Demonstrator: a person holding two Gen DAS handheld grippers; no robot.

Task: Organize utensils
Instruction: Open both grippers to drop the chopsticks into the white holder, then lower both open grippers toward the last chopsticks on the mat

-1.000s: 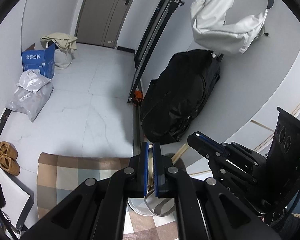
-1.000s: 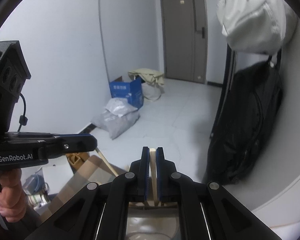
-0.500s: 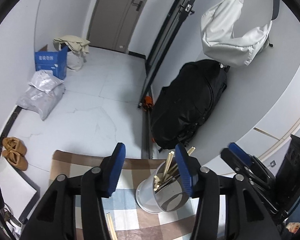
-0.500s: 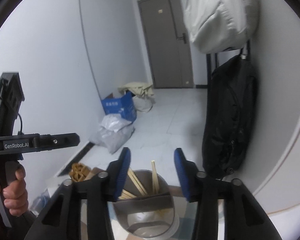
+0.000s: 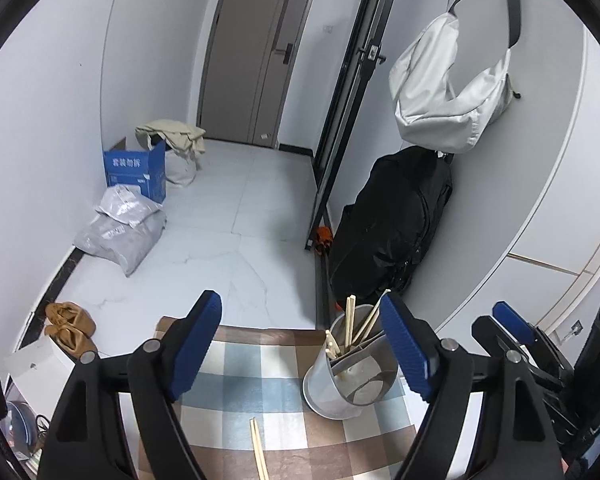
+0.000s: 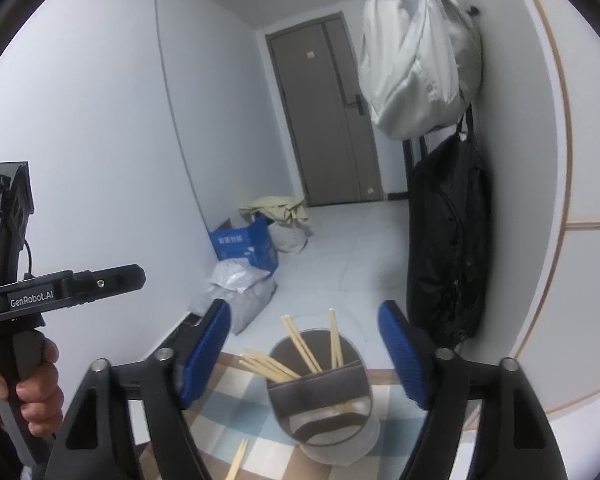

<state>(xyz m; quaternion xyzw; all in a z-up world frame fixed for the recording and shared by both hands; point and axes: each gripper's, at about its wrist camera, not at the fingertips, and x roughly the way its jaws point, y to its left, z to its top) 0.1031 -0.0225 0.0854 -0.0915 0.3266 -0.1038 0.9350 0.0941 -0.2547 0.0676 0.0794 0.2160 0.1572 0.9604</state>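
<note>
Both claws are released with nothing between the pads; their jaws have just been opening. The left claw [image 5: 300, 346] hangs over the checked cloth [image 5: 236, 376] on the desk, and the right claw [image 6: 304, 354] sits right above the holder [image 6: 324, 408]. The chopsticks [image 6: 296, 350] stand tilted in the holder's back section, leaning on the divider and rim. My read: both claws just dropped sticks in there, hence wide jaws so close to the cup.

One loose pair of chopsticks [image 5: 259, 450] lies flat on the cloth near the holder, probably the next pick. Its lower end is cut off by the frame edge.

The holder's front section looks empty, but its bottom is blurred. A hand [image 6: 28, 388] grips the left claw's handle; the rest of the person is out of frame.
</note>
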